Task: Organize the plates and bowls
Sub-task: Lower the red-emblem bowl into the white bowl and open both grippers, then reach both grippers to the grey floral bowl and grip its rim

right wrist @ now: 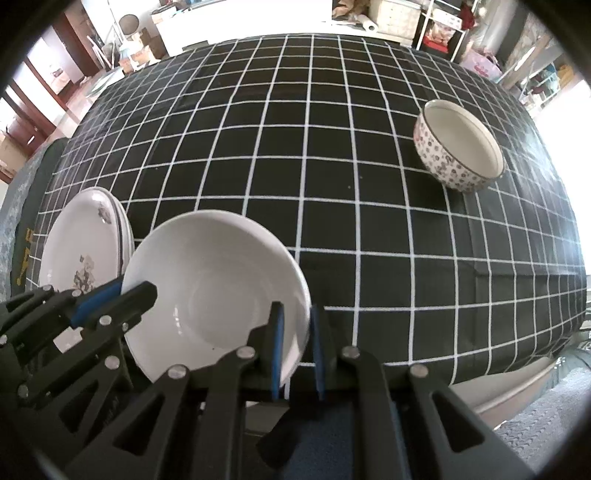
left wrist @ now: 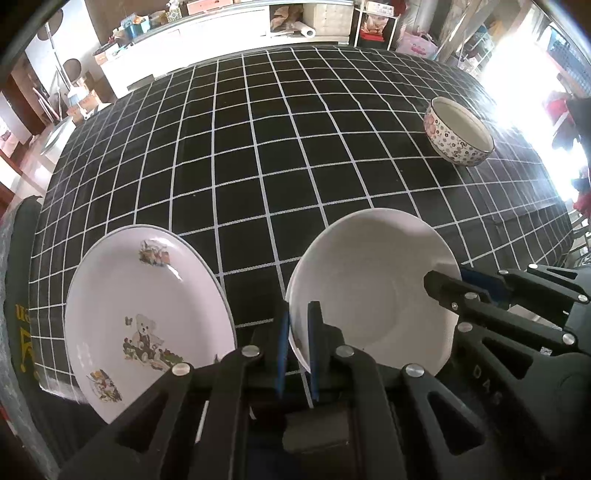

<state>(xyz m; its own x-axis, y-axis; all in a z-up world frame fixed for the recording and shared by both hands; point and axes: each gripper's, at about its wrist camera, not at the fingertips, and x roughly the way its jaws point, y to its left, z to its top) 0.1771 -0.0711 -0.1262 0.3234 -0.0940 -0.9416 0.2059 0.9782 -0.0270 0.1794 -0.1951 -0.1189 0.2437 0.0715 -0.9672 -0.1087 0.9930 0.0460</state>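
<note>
A plain white bowl (left wrist: 373, 284) (right wrist: 218, 291) is held at the table's near edge by both grippers. My left gripper (left wrist: 297, 350) is shut on its left rim, and my right gripper (right wrist: 297, 354) is shut on its right rim. Each gripper shows in the other's view, the right one (left wrist: 443, 284) and the left one (right wrist: 136, 293). A stack of white plates with a teddy bear print (left wrist: 147, 317) (right wrist: 83, 258) lies to the left of the bowl. A flower-patterned bowl (left wrist: 458, 131) (right wrist: 458, 146) stands upright far right on the table.
A black tablecloth with a white grid (left wrist: 258, 155) (right wrist: 295, 147) covers the table. White cabinets and cluttered shelves (left wrist: 221, 26) stand beyond the far edge. A dark chair back (left wrist: 18, 295) is at the left edge.
</note>
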